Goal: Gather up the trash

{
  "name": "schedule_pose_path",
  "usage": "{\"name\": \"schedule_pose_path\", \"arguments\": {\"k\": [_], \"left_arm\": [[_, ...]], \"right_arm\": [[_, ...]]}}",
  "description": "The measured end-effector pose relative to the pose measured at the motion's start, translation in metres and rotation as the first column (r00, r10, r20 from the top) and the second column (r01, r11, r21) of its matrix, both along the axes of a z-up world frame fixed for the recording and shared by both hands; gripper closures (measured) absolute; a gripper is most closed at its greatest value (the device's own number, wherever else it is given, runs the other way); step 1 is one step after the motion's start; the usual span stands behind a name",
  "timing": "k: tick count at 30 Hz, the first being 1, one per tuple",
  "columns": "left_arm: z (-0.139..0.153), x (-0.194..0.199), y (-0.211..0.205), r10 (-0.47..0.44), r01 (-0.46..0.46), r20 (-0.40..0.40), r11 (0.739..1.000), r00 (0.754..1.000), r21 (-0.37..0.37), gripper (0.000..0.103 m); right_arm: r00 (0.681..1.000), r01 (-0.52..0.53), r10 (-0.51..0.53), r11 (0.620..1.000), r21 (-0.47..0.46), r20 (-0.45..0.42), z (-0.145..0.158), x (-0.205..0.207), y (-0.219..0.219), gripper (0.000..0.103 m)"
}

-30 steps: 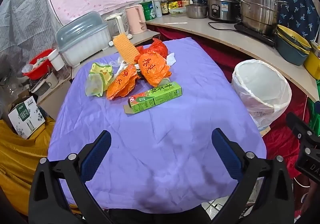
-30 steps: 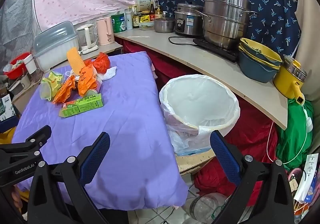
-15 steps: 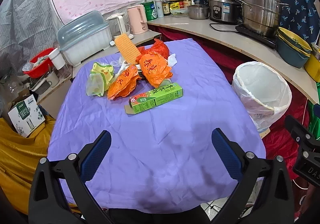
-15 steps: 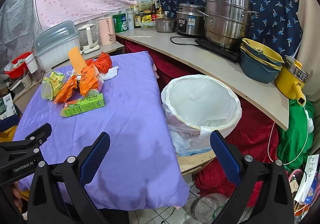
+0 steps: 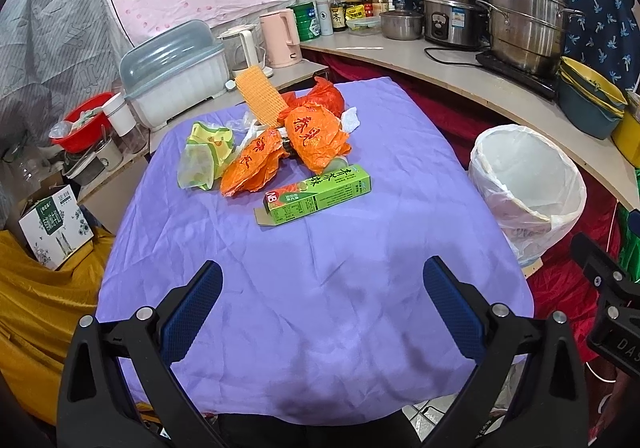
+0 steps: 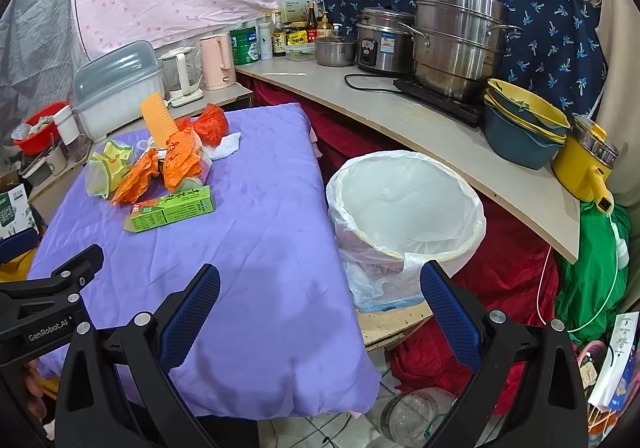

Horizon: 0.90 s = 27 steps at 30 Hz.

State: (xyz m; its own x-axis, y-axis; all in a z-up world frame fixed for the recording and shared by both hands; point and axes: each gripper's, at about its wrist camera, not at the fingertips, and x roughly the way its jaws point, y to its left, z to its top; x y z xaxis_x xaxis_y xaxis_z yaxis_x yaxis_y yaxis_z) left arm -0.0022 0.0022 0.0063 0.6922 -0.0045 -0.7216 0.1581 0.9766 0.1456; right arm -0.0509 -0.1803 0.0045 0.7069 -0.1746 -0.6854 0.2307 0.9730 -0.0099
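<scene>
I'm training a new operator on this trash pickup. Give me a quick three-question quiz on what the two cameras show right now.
1. True or false: the left claw is shut on the green carton.
2. Which piece of trash on the purple cloth lies nearest the claws? A) yellow-green wrapper B) green carton C) white tissue
3. Fill in: the white-lined bin stands beside the cloth-covered table, on its ____ side, below the counter.

Key
1. False: both it and the right claw are open and hold nothing.
2. B
3. Right
</scene>
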Motion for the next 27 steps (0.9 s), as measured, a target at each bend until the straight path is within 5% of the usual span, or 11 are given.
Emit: {"name": "schedule_pose_path", "arguments": {"k": [27], "left_arm": [[0.0023, -0.0015, 0.0075, 0.014, -0.014, 0.011, 1.000, 1.000, -0.006, 0.007]], "right_arm": [[1.000, -0.022, 0.022, 1.000, 0.016, -0.003, -0.0018, 0.0003, 0.0090, 0.007]]}}
